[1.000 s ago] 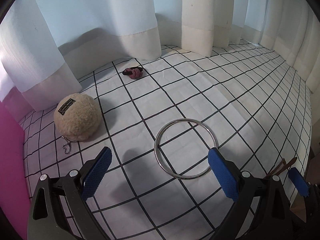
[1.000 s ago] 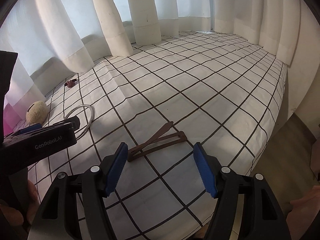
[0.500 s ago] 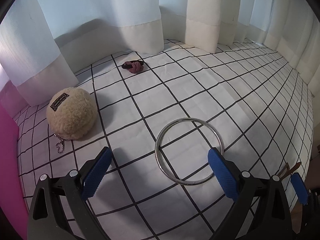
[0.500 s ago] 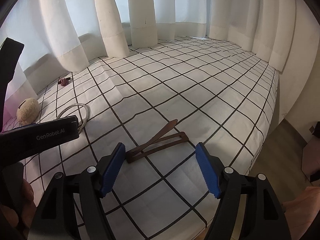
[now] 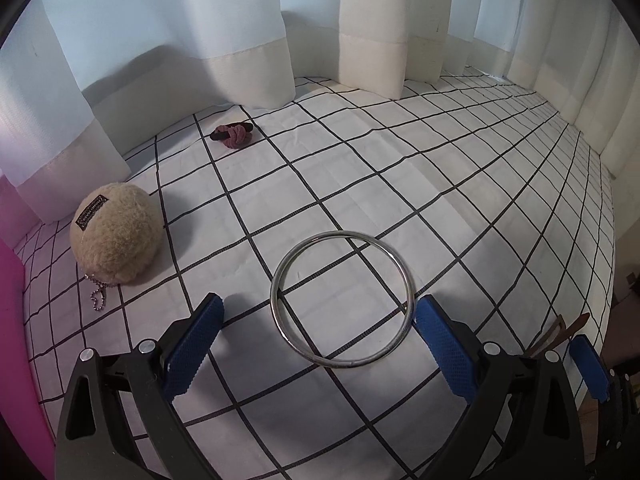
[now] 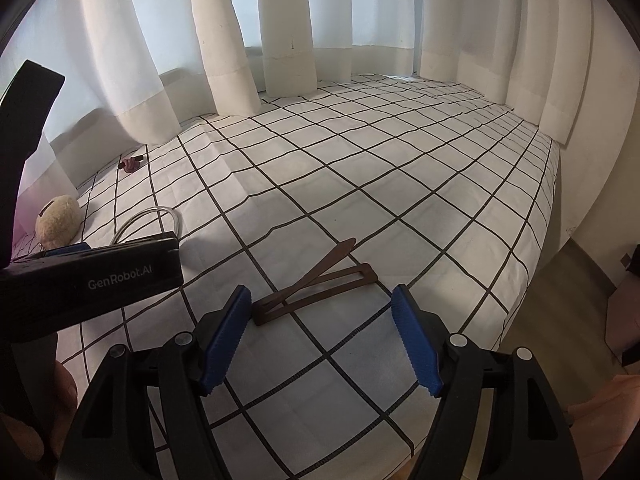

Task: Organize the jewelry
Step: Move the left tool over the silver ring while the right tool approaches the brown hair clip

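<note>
A silver metal ring (image 5: 342, 298) lies flat on the white checked cloth (image 5: 400, 184), just ahead of my left gripper (image 5: 320, 312), which stands open with nothing between its blue pads. A brown hair clip (image 6: 316, 282) lies on the cloth right in front of my right gripper (image 6: 320, 300), also open and empty. A beige plush ball with a bead chain (image 5: 116, 238) rests at the left. Farther back lies a knotted maroon hair tie (image 5: 234, 134). The ring (image 6: 150, 220) shows partly behind the left gripper's body in the right wrist view.
White curtains (image 5: 248, 40) hang along the back and sides of the cloth. A pink surface (image 5: 16, 320) borders the far left. The cloth's right edge (image 6: 532, 280) drops to a wooden floor (image 6: 560, 320). A hand (image 6: 24, 420) holds the left gripper.
The left wrist view has shifted slightly; the ring and plush ball now sit a little farther from the pads. The right gripper's jaws widened a little early on. The clip has not moved.
</note>
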A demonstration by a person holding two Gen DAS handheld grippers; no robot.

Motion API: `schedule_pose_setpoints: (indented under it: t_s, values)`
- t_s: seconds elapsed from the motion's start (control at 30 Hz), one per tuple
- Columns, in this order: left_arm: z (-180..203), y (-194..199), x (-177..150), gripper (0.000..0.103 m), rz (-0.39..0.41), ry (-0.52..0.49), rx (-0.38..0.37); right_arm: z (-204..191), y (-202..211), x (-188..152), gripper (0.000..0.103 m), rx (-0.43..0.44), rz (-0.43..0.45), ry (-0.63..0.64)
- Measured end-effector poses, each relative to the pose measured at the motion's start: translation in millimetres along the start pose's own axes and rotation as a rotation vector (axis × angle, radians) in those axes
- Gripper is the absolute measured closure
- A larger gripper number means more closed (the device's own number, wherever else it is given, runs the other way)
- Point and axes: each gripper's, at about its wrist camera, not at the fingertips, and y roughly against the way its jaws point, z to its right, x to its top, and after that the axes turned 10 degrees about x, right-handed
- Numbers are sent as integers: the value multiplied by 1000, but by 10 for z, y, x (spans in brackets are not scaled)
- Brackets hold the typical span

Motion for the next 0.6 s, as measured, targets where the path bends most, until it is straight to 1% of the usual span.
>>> schedule_pose_setpoints:
  t_s: [0.1,0.5,0.6]
  values:
    - [-2,-16,6,5,6,-3,-1,-15,1,-12,34,-6,5,2]
    - [-3,-22,6,6,19,-8,-7,-19,-12,-9,34,-2,13,15]
    - [-1,-8,-1,7,22,-8,-8,-28,-7,-12,35,0,10,19]
